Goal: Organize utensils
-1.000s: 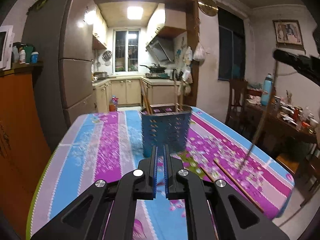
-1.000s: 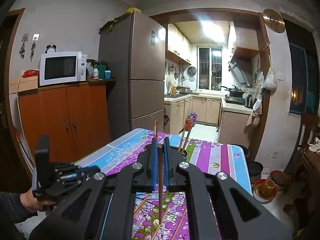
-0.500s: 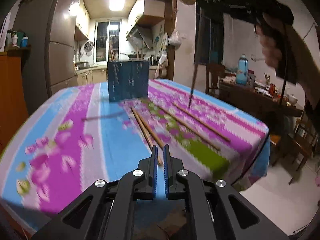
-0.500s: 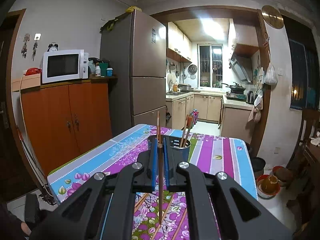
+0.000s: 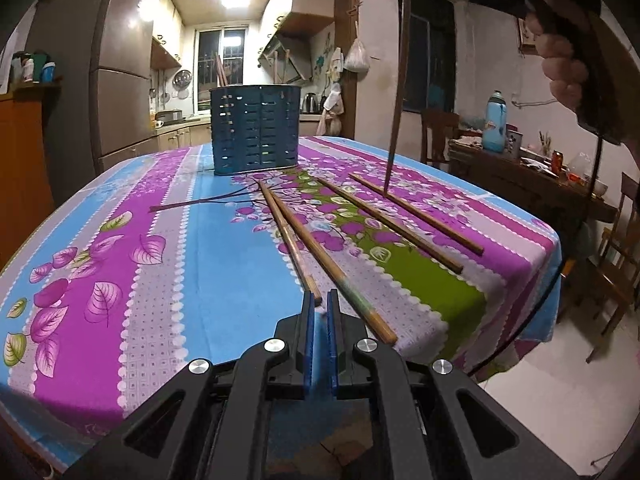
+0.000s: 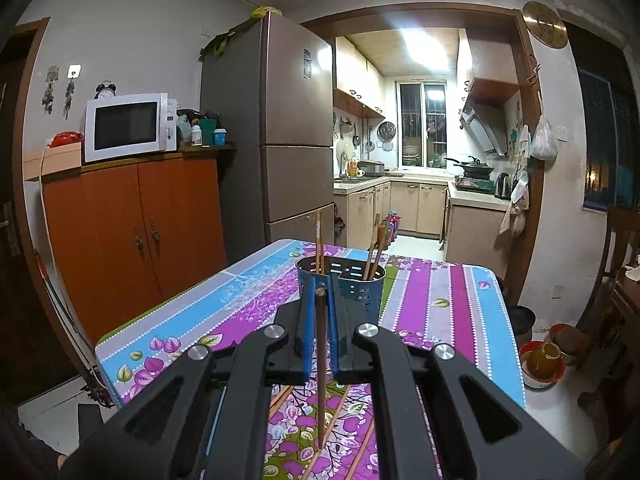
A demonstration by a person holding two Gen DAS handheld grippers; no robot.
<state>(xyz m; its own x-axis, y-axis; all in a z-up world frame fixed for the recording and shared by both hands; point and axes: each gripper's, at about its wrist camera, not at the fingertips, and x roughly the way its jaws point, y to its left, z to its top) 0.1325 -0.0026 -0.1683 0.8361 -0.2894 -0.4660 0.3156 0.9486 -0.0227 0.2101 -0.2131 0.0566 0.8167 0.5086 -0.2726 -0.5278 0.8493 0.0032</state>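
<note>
A blue slotted utensil holder (image 5: 256, 130) stands on the flowered tablecloth (image 5: 168, 248) and holds several chopsticks (image 6: 318, 240). Several wooden chopsticks (image 5: 320, 256) lie loose on the cloth in front of it. My left gripper (image 5: 319, 304) is shut and empty, low at the near table edge, its tips by the end of one chopstick. My right gripper (image 6: 319, 292) is shut on a dark chopstick (image 6: 321, 368) that hangs straight down; it also shows in the left wrist view (image 5: 398, 92), its tip just above the cloth, right of the holder.
A fridge (image 6: 276, 140) and an orange cabinet (image 6: 132, 232) with a microwave (image 6: 128, 126) stand left of the table. A cluttered side table (image 5: 528, 168) and chairs (image 5: 616, 276) stand to the right. The kitchen lies behind.
My left gripper dropped low to the near table edge, by the loose chopsticks. My right gripper, still holding its chopstick upright, moved closer to the holder.
</note>
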